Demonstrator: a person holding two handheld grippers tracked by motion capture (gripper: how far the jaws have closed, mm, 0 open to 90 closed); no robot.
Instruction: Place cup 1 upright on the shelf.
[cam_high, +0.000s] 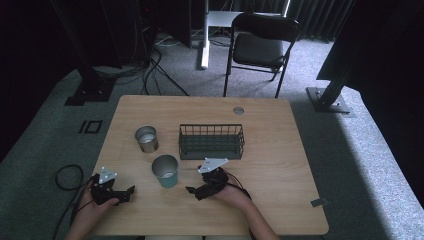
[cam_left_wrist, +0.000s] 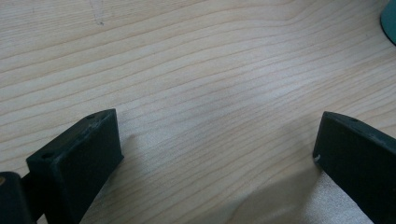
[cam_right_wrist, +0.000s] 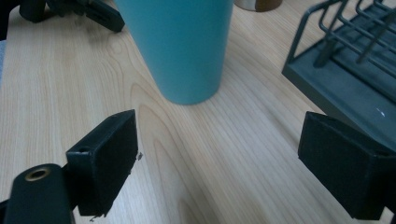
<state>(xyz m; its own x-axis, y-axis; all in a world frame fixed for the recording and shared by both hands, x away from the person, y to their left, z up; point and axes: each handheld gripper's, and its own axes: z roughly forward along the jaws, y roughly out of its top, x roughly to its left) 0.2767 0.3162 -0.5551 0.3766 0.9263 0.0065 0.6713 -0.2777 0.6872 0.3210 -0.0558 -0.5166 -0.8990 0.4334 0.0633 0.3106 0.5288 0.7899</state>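
- We see the teal cup (cam_high: 165, 170) standing upright on the wooden table (cam_high: 280, 165), just in front of the wire basket (cam_high: 211, 141) and between our two hands.
- Our right gripper (cam_high: 192, 190) rests low on the table just to the right of the teal cup, its jaws spread wide with nothing between them; in the right gripper view the cup (cam_right_wrist: 180, 46) stands just ahead of the jaws, untouched.
- In that same view the basket (cam_right_wrist: 345, 60) sits to the right of the cup.
- Our left gripper (cam_high: 131, 192) lies near the table's front left, apart from the cup, jaws also wide open and holding nothing; the left gripper view shows bare wood between them.
- A metal cup (cam_high: 146, 138) stands upright behind and to the left of the teal one, left of the basket.
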